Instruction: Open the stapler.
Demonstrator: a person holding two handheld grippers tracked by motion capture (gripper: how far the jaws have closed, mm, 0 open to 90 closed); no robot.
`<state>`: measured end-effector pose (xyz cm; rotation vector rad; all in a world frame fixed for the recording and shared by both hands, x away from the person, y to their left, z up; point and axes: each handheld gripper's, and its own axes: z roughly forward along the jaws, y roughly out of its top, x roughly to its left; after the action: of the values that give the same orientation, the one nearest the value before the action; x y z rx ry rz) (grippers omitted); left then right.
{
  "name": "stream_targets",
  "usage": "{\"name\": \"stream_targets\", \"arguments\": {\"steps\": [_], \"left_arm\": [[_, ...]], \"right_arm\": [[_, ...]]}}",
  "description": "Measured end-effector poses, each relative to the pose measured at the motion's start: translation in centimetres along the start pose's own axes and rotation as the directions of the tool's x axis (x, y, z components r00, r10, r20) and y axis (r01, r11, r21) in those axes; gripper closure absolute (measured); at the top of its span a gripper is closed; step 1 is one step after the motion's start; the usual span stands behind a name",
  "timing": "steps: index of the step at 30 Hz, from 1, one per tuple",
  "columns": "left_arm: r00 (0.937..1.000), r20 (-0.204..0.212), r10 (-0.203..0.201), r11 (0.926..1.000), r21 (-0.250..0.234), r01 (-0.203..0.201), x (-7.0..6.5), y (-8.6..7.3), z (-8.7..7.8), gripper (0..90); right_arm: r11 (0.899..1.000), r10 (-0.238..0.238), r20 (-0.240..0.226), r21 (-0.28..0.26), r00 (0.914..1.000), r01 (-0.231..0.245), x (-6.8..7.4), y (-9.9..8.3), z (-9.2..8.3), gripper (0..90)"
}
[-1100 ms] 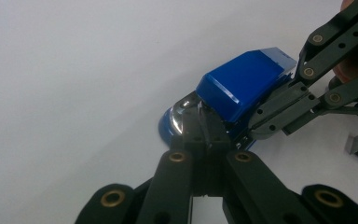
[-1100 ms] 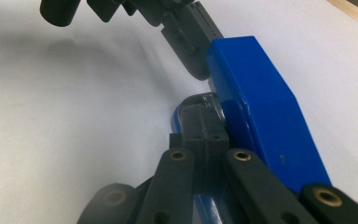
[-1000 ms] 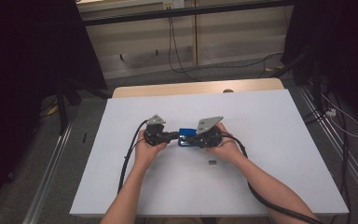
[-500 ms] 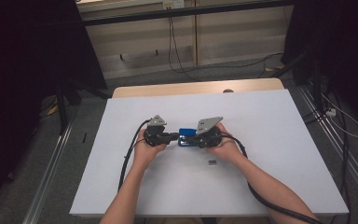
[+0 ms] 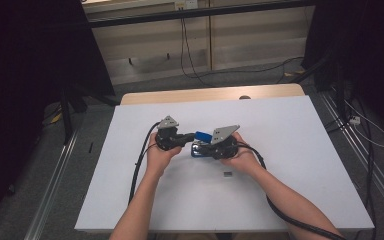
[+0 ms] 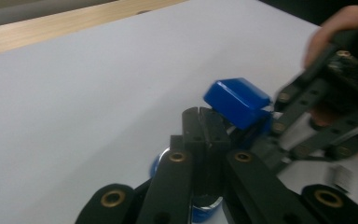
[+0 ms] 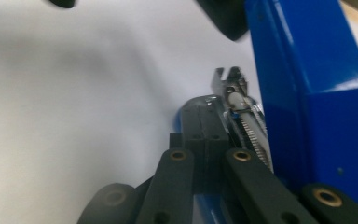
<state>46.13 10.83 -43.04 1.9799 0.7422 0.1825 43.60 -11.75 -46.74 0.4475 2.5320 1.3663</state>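
Both hand-held grippers meeting mid-table

My left gripper and right gripper are black, with brass-coloured rivets and grey top plates. Between them sits a glossy blue stapler with silvery metal inside. Beneath both lies a plain white table, edged in pale wood.

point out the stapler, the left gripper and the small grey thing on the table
stapler (image 6: pixel 237 98), left gripper view, on its raised blue top.
left gripper (image 5: pixel 187 138), high view, at its tips.
small grey thing (image 5: pixel 227 174), high view, its middle.
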Motion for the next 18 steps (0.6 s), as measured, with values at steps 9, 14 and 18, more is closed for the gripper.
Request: {"name": "stream_targets", "arguments": {"steps": [9,14,18], "left_arm": [[0.9986,0.039,-0.036,0.9983,-0.045,0.038,0.36,-0.28,0.09,90.0],[0.9990,0.034,-0.029,0.9986,-0.042,0.031,0.40,-0.29,0.10,90.0],[0.9986,0.039,-0.035,0.9983,-0.046,0.037,0.48,-0.27,0.07,90.0]], "right_arm": [[1.000,-0.001,0.012,0.004,0.9999,0.001,0.04,0.03,-0.11,90.0],[1.000,0.016,0.023,0.009,0.9996,-0.017,0.01,0.14,-0.23,90.0],[0.996,0.075,0.062,-0.051,0.9952,-0.072,0.03,0.23,-0.66,90.0]]}}
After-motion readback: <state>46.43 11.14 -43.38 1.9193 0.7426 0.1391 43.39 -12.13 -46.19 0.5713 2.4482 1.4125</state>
